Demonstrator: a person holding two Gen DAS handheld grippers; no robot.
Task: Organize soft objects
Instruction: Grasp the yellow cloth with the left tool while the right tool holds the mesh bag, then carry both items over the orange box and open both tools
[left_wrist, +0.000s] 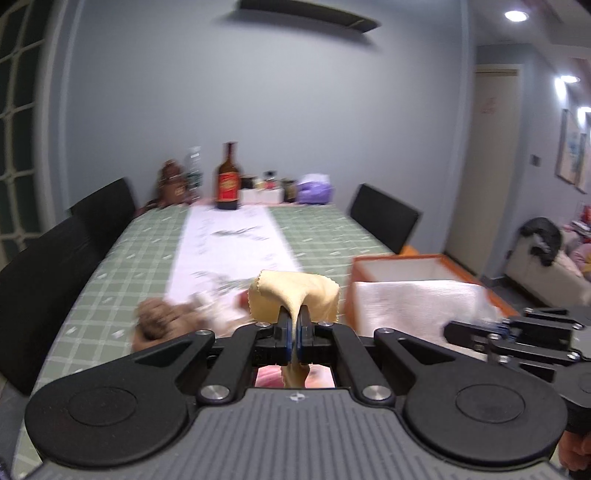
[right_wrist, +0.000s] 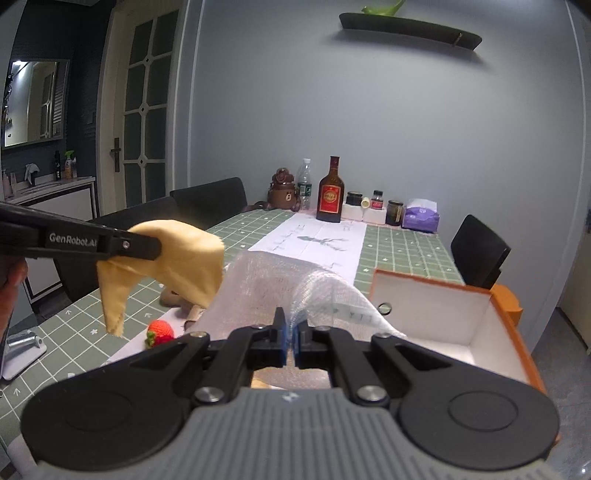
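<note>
My left gripper (left_wrist: 294, 317) is shut on a yellow cloth (left_wrist: 291, 291), which drapes over its fingertips above the table. In the right wrist view that same gripper (right_wrist: 155, 248) enters from the left with the yellow cloth (right_wrist: 177, 258) hanging from it. My right gripper (right_wrist: 291, 326) is shut on a sheet of white mesh wrap (right_wrist: 280, 284), lifted beside the orange box (right_wrist: 480, 317). The mesh wrap (left_wrist: 413, 302) and right gripper (left_wrist: 452, 330) also show at the right of the left wrist view. A brown plush toy (left_wrist: 155, 321) and a red knitted strawberry (right_wrist: 160, 330) lie on the table.
The green checked table (left_wrist: 147, 236) carries a white paper runner (left_wrist: 229, 243). At its far end stand a brown bottle (right_wrist: 330, 194), a water bottle (right_wrist: 304, 182), a bear-shaped flask (right_wrist: 282, 190), jars and a purple tissue pack (right_wrist: 421, 216). Black chairs (left_wrist: 384, 216) line both sides.
</note>
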